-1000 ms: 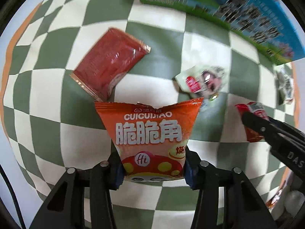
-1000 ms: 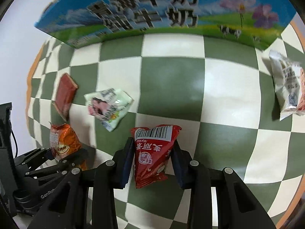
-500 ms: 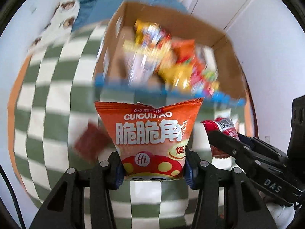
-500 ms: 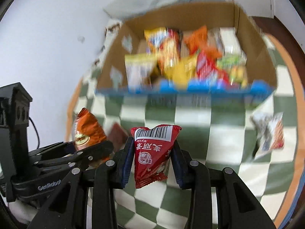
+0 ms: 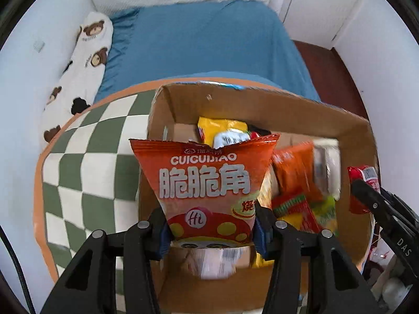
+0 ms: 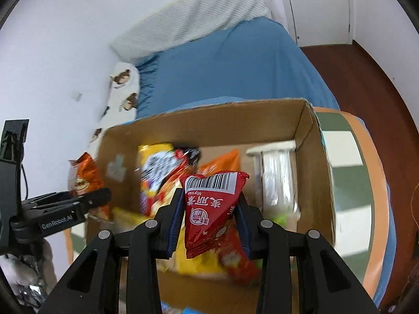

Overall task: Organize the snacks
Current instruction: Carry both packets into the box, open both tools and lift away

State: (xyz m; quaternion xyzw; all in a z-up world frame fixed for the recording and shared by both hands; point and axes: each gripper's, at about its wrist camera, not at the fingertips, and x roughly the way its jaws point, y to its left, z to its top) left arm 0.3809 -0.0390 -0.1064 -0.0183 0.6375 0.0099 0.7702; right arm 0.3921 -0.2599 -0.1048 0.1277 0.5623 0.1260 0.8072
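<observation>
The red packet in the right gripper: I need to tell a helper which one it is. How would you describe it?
Find the open cardboard box on the checked cloth. Above its near edge the right gripper pinches a small red packet. Only this one tapers downward and shows a white barcode across its top.

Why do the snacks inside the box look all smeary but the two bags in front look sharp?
Left wrist view: the orange snack bag is crisp in the left gripper, while the snacks in the cardboard box streak with motion blur. Right wrist view: likewise, the red packet is sharp in the right gripper. Fisheye lenses curve the edges.
</observation>
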